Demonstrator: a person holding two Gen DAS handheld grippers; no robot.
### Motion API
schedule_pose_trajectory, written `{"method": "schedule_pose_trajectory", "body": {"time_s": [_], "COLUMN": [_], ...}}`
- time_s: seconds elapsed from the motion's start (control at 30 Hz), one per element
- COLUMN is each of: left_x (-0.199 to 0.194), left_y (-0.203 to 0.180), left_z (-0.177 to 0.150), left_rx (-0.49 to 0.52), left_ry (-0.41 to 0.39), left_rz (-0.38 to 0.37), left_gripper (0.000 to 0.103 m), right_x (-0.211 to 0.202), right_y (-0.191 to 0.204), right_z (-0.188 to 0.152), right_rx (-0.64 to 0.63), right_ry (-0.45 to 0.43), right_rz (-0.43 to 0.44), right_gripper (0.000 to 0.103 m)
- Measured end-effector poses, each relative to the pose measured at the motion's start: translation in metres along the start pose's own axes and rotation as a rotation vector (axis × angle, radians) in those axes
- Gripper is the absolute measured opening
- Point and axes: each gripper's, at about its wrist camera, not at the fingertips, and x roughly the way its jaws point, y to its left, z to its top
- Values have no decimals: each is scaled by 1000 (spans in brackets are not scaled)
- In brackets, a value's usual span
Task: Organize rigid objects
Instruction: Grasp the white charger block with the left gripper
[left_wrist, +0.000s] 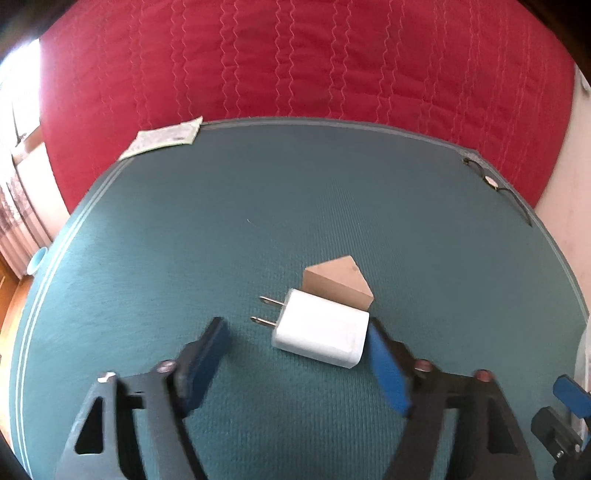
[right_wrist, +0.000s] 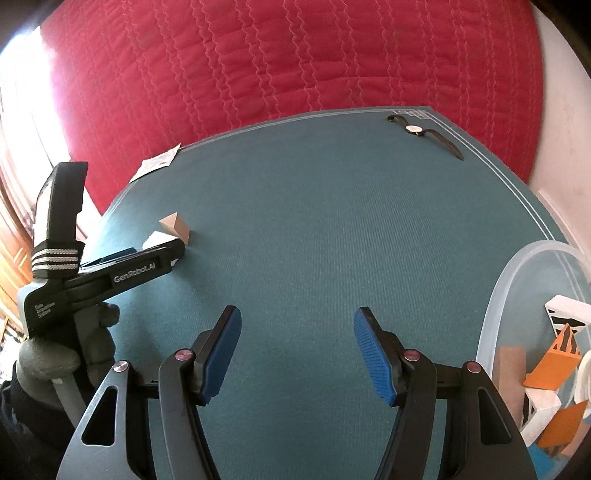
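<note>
A white plug-in charger (left_wrist: 321, 334) lies flat on the teal mat (left_wrist: 221, 229), prongs pointing left. A small tan wooden block (left_wrist: 341, 282) sits right behind it. My left gripper (left_wrist: 295, 332) is open, its blue pads on either side of the charger; the right pad is at the charger's right end. In the right wrist view the left gripper (right_wrist: 147, 254) covers most of the charger (right_wrist: 155, 238), with the block (right_wrist: 177, 227) behind. My right gripper (right_wrist: 295, 325) is open and empty over bare mat.
A clear plastic bin (right_wrist: 506, 295) at the right edge holds orange, white and wooden blocks. A wristwatch (right_wrist: 417, 129) lies at the mat's far right corner. A paper slip (left_wrist: 166, 138) lies at the far left corner. A red quilt (left_wrist: 295, 55) lies beyond.
</note>
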Motion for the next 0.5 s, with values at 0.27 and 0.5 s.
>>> {"method": "schedule_pose_trajectory", "body": {"time_s": [0.27, 0.5], "left_x": [-3, -12], "left_y": [-1, 6], "left_z": [-1, -3], "left_rx": [4, -36], "left_ry": [-21, -59], "left_rz": [-37, -40], "left_gripper": [62, 62], "right_x": [5, 12], "right_y": [4, 8], "right_z": [0, 6], "right_rx": [-2, 2], "right_ry": [13, 18], "right_rz": [3, -2], "right_gripper": [65, 65]}}
